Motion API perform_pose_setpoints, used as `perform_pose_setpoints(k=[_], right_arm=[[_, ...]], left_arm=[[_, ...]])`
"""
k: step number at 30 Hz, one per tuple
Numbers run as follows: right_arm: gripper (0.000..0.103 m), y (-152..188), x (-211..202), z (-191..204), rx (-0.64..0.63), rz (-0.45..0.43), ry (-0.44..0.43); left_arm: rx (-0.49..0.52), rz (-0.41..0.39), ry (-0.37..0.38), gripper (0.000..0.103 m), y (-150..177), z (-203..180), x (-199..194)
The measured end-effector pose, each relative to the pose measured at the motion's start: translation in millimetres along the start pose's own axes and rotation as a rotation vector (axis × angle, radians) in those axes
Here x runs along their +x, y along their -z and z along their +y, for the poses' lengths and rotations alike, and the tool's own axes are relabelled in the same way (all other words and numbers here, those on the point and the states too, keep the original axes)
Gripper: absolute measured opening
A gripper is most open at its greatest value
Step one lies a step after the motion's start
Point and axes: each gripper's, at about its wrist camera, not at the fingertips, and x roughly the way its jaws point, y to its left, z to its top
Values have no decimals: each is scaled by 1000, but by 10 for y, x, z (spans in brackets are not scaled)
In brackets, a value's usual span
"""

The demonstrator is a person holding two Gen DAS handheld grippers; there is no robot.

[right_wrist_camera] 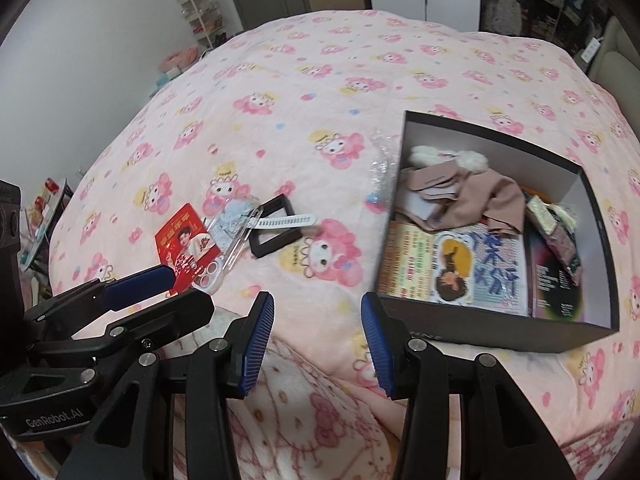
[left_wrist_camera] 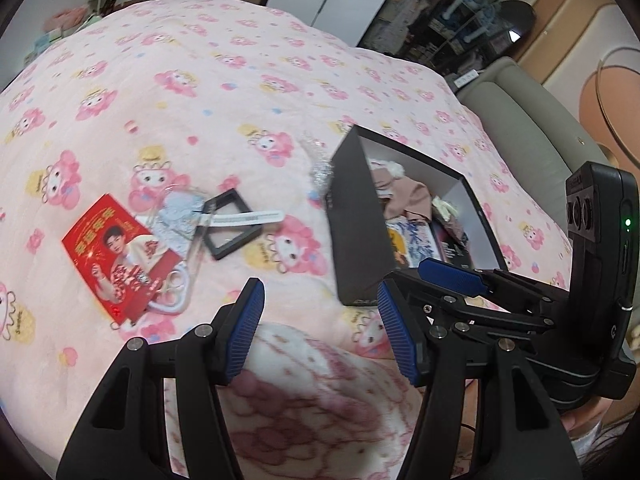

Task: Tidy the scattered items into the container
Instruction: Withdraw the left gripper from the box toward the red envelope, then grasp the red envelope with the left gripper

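A black box (right_wrist_camera: 476,334) with white inside walls lies open on the pink bedspread, holding a beige cloth (right_wrist_camera: 480,196), a printed booklet (right_wrist_camera: 456,272) and other items. The box also shows in the left wrist view (left_wrist_camera: 356,216). Left of it lie a red photo card (left_wrist_camera: 116,256), a clear phone case (left_wrist_camera: 176,240), a black square frame (left_wrist_camera: 230,226), a white strap (left_wrist_camera: 250,218) and a crinkly clear wrapper (left_wrist_camera: 320,164). My left gripper (left_wrist_camera: 320,328) is open and empty, near the box's front corner. My right gripper (right_wrist_camera: 318,340) is open and empty, in front of the box.
The bedspread (right_wrist_camera: 320,80) covers the whole bed. A second pink blanket (right_wrist_camera: 320,420) lies bunched under both grippers. A grey headboard (left_wrist_camera: 528,128) and dark shelves (left_wrist_camera: 440,12) stand to the right. A small rack (right_wrist_camera: 204,20) stands at the far wall.
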Motion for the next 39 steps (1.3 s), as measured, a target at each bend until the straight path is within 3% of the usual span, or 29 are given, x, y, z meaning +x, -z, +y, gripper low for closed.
perform_pose_setpoints(k=[9,16,27,36,39], right_arm=[[41,-134,397,325,-63,66,-40],[41,-194,894,463,-43,193,-140],[41,-397,1459,720,-95,283,-167],[41,-618,1846,982,-177,322,-194],[43,-623,2029,1083,-223,363,-188]], left_arm=[[-98,6,-33,60,41,528,60],[-179,31,-36,61,82,933,231],[-341,56,-99,61,160,1680,453],[-542,-23,-167,61,203,2282,454],[-573,-9,-163,61,199,2420,573]])
